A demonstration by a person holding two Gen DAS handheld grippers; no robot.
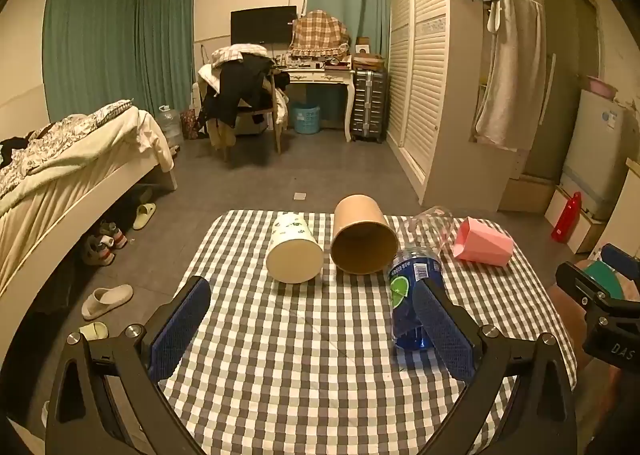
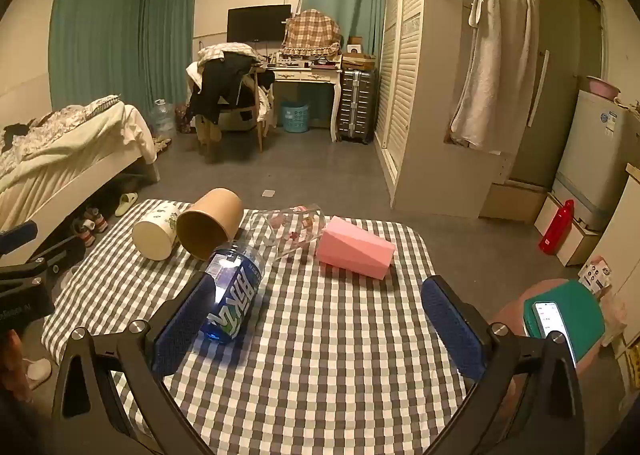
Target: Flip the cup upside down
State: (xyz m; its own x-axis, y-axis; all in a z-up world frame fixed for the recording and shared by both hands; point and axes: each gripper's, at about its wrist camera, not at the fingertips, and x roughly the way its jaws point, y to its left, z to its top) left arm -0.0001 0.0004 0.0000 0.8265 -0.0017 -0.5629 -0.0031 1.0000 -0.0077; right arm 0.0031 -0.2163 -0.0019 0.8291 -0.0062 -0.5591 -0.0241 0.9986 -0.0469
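Several cups lie on their sides on the checked tablecloth [image 1: 304, 355] [image 2: 320, 355]. A white leaf-print cup [image 1: 294, 253] [image 2: 157, 233] and a brown paper cup [image 1: 363, 241] [image 2: 209, 223] lie at the far side. To their right rest a clear glass [image 1: 430, 223] [image 2: 290, 229] and a pink faceted cup [image 1: 482, 241] [image 2: 354, 251]. A blue bottle [image 1: 412, 297] [image 2: 234, 293] lies nearer. My left gripper [image 1: 314, 321] is open, its right pad beside the bottle. My right gripper [image 2: 320, 319] is open and holds nothing; the bottle lies by its left pad.
A bed [image 1: 60, 175] with shoes and slippers [image 1: 106, 297] under and beside it stands to the left. A white wardrobe [image 1: 436, 87] is at the right. A red bottle [image 2: 556, 229] stands on the floor, and a phone on a green stool [image 2: 560, 315] sits by the table.
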